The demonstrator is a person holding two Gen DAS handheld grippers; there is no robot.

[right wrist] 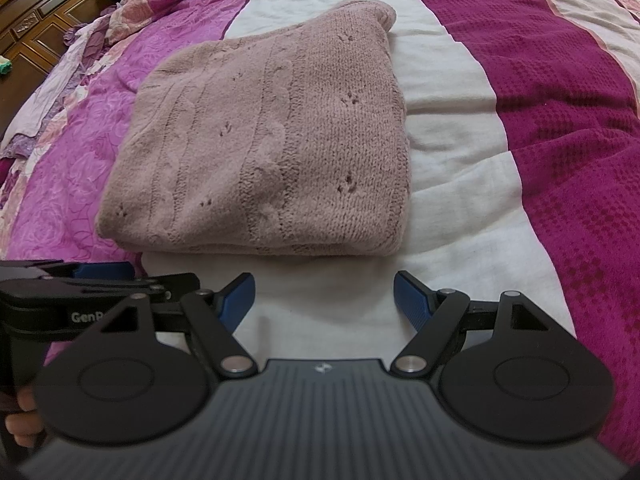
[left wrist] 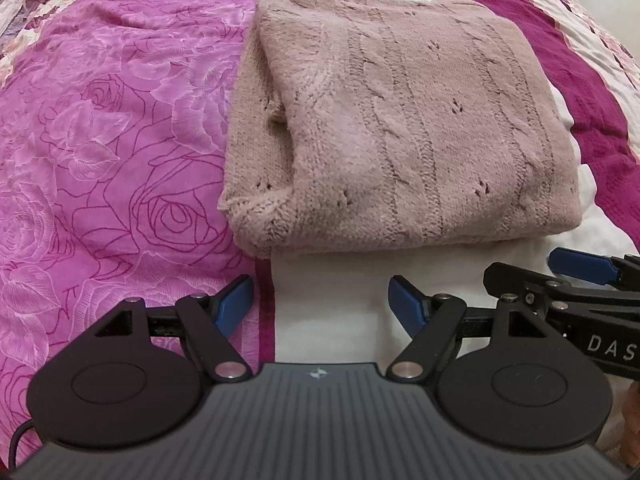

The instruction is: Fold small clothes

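A dusty-pink cable-knit sweater (left wrist: 392, 120) lies folded into a rough rectangle on the bed; it also shows in the right wrist view (right wrist: 264, 152). My left gripper (left wrist: 322, 304) is open and empty, just short of the sweater's near edge, over the white stripe of the bedspread. My right gripper (right wrist: 324, 300) is open and empty too, a little back from the same near edge. Each gripper shows at the edge of the other's view: the right one at the right of the left wrist view (left wrist: 580, 268), the left one at the left of the right wrist view (right wrist: 100, 272).
The bedspread has a pink rose-print panel (left wrist: 100, 140), a white stripe (right wrist: 452, 184) and a magenta woven panel (right wrist: 560, 120). A wooden headboard (right wrist: 36, 28) and crumpled floral bedding (right wrist: 132, 8) are at the far left.
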